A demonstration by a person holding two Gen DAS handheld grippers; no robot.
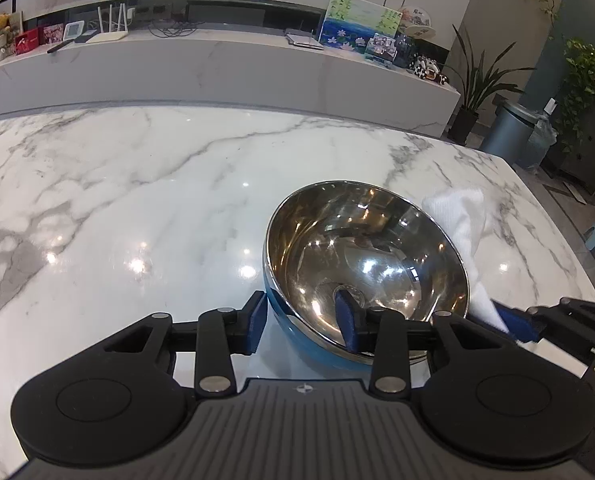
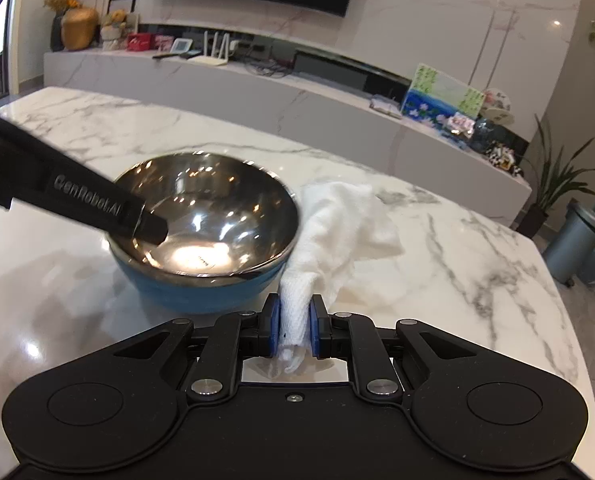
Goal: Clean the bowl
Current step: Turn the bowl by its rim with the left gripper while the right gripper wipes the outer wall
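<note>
A steel bowl [image 1: 367, 256] with a blue outside stands on the marble table [image 1: 137, 208]; it also shows in the right wrist view [image 2: 209, 216]. My left gripper [image 1: 301, 322] is open and straddles the bowl's near rim, one finger inside, one outside. My right gripper [image 2: 294, 326] is shut on a white cloth [image 2: 337, 228], which lies on the table just right of the bowl. The cloth shows behind the bowl in the left wrist view [image 1: 465, 224].
The table edge [image 2: 553, 272] curves away at the right. A grey bin [image 2: 577, 240] and potted plants [image 1: 481, 84] stand on the floor beyond. A long marble sideboard [image 1: 217, 68] with ornaments runs behind the table.
</note>
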